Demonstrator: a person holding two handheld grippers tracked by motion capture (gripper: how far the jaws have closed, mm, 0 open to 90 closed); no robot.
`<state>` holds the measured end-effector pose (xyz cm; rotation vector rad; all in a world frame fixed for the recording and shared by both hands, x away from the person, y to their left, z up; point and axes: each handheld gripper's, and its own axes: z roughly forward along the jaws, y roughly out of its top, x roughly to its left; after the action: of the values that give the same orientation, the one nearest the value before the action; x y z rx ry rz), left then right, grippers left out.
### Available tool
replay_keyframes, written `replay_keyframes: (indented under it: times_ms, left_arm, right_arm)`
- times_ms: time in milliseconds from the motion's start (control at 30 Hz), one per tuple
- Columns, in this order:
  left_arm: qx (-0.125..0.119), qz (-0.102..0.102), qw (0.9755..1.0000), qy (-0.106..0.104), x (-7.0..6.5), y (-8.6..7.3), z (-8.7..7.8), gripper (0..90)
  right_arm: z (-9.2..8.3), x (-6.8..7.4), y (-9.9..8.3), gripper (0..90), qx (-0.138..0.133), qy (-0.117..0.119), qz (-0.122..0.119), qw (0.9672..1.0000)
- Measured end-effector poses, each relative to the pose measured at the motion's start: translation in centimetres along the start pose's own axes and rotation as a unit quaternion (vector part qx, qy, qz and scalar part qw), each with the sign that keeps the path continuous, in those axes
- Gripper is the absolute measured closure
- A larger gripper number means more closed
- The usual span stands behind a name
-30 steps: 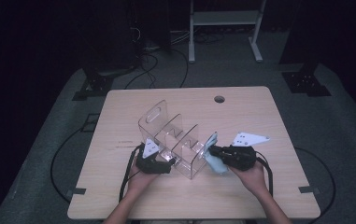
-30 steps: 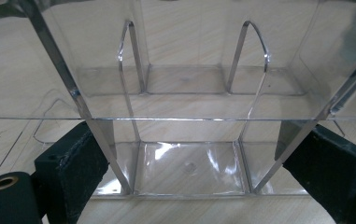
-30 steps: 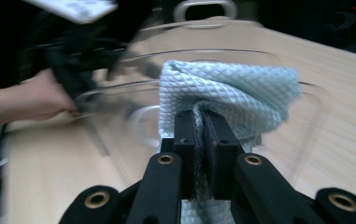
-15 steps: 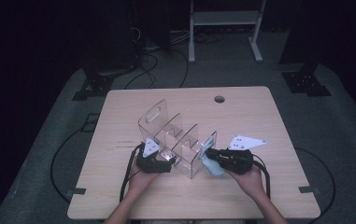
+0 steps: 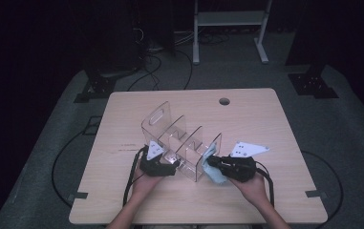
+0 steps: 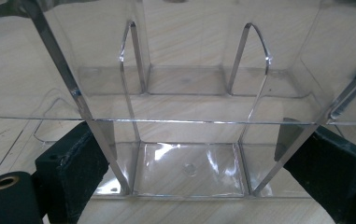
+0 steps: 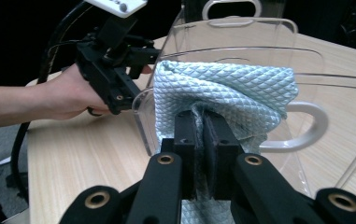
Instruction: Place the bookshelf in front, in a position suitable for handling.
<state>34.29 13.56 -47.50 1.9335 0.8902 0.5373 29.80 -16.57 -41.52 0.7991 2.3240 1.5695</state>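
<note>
A clear acrylic organizer [image 5: 179, 136] with several divided compartments stands at the middle of the wooden table [image 5: 261, 124]. My left gripper [image 5: 170, 167] holds its near left end: in the left gripper view the black pads [image 6: 80, 158] press on both outer walls of the organizer [image 6: 185, 102], jaws wide apart. My right gripper [image 5: 214, 164] is shut on a folded light blue cloth [image 5: 214, 174]. In the right gripper view the cloth [image 7: 222, 88] bulges over the closed right gripper [image 7: 202, 130] and lies against the organizer's end wall [image 7: 278, 46].
A round cable hole [image 5: 224, 101] sits at the table's far edge. Black cables trail off the near edge from both grippers. A white metal stand [image 5: 230, 28] and dark equipment stand on the floor beyond the table.
The right gripper with the cloth has shifted slightly left and nearer along the organizer's end wall. The left gripper and the organizer have stayed put.
</note>
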Motion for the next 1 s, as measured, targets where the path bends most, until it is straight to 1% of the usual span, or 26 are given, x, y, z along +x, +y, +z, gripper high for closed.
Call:
replay_keyframes:
  times_ms: [67,100,167,200,233,267,300,333,367,400,433,500,533,567,600,633,700,733,767,800,867,900,933,967,1000]
  left_arm:
    - [0.001,-0.001,1.0000,0.001,0.0,0.0,0.0,8.3]
    - [0.005,-0.001,1.0000,0.001,0.2,0.0,0.0,8.3]
    - [0.004,-0.004,1.0000,0.000,0.3,0.0,0.0,8.2]
    - [0.003,-0.003,1.0000,0.000,0.3,0.0,0.0,8.2]
    - [0.003,-0.003,1.0000,0.000,0.3,0.0,0.0,8.2]
    - [0.002,-0.002,1.0000,0.001,0.3,0.0,0.0,8.3]
    - [0.001,0.001,1.0000,0.002,0.3,0.0,0.0,8.3]
    - [0.001,-0.001,1.0000,0.001,0.2,0.0,0.0,8.3]
    - [-0.001,-0.001,1.0000,0.001,0.2,0.0,0.0,8.3]
    - [0.000,-0.001,1.0000,0.001,0.2,0.0,0.0,8.3]
    - [0.000,-0.001,1.0000,0.001,0.3,0.0,0.0,8.3]
    - [0.000,-0.001,1.0000,0.001,0.2,0.0,0.0,8.3]
    - [0.000,-0.001,1.0000,0.002,0.2,0.0,0.0,8.3]
    - [0.002,0.001,1.0000,0.001,0.3,0.0,0.0,8.3]
    - [0.003,-0.001,1.0000,0.002,0.3,0.0,0.0,8.2]
    - [0.002,-0.002,1.0000,0.000,0.5,-0.1,-0.1,8.2]
    - [0.003,-0.002,1.0000,-0.002,0.6,-0.1,-0.1,8.3]
    - [0.003,-0.002,1.0000,-0.001,0.5,-0.1,-0.1,8.3]
    - [0.001,-0.001,1.0000,0.000,0.5,-0.1,-0.1,8.3]
    - [0.002,0.000,1.0000,0.000,0.5,0.0,-0.1,8.3]
    - [0.000,0.000,1.0000,0.000,0.5,-0.1,-0.1,8.3]
    - [0.001,0.001,1.0000,0.000,0.4,-0.1,-0.1,8.3]
    - [0.001,0.000,1.0000,0.000,0.4,-0.1,-0.1,8.3]
    - [0.001,0.001,1.0000,0.000,0.4,-0.1,-0.1,8.3]
    - [0.001,0.001,1.0000,0.000,0.4,-0.1,-0.1,8.3]
  right_arm:
    - [0.1,0.3,0.0,83.9,0.001,0.003,-0.003,1.0000]
    - [0.4,1.1,0.1,83.9,0.005,0.015,-0.009,0.9998]
    - [0.7,1.9,0.1,83.9,0.007,0.038,-0.012,0.9992]
    - [0.8,2.2,0.1,83.9,0.008,0.044,-0.014,0.9989]
    - [0.9,2.3,0.0,83.9,0.010,0.045,-0.019,0.9988]
    - [0.9,2.3,0.0,84.0,0.010,0.039,-0.022,0.9990]
    - [0.9,2.0,0.0,84.0,0.010,0.034,-0.019,0.9992]
    - [0.8,1.6,-0.1,84.0,0.011,0.029,-0.012,0.9995]
    - [0.7,1.2,-0.3,84.0,0.009,0.016,-0.007,0.9998]
    - [0.7,0.8,-0.5,84.0,0.012,0.004,-0.003,0.9999]
    - [0.7,0.6,-0.7,84.0,0.015,0.002,-0.001,0.9999]
    - [0.8,0.6,-0.9,84.0,0.019,0.002,0.001,0.9998]
    - [1.2,1.1,-1.1,84.0,0.029,0.016,-0.008,0.9994]
    - [1.6,1.6,-1.2,84.0,0.033,0.025,-0.015,0.9990]
    - [1.6,1.6,-1.2,84.0,0.033,0.025,-0.015,0.9990]
    - [2.1,2.4,-1.4,84.0,0.040,0.030,-0.026,0.9984]
    - [2.3,2.4,-1.5,84.0,0.040,0.031,-0.024,0.9984]
    - [2.3,2.1,-1.6,84.0,0.039,0.033,-0.017,0.9985]
    - [2.3,1.7,-1.7,84.0,0.042,0.029,-0.011,0.9986]
    - [2.2,0.7,-2.0,84.0,0.047,0.005,-0.005,0.9989]
    - [2.2,-0.5,-2.4,84.0,0.056,-0.020,0.012,0.9982]
    - [2.2,-0.5,-2.4,84.0,0.056,-0.020,0.012,0.9982]
    - [2.2,-1.0,-2.7,84.0,0.057,-0.026,0.022,0.9978]
    - [2.3,-1.3,-2.8,84.0,0.058,-0.024,0.030,0.9976]
    - [2.4,-1.3,-2.9,84.0,0.057,-0.019,0.032,0.9977]
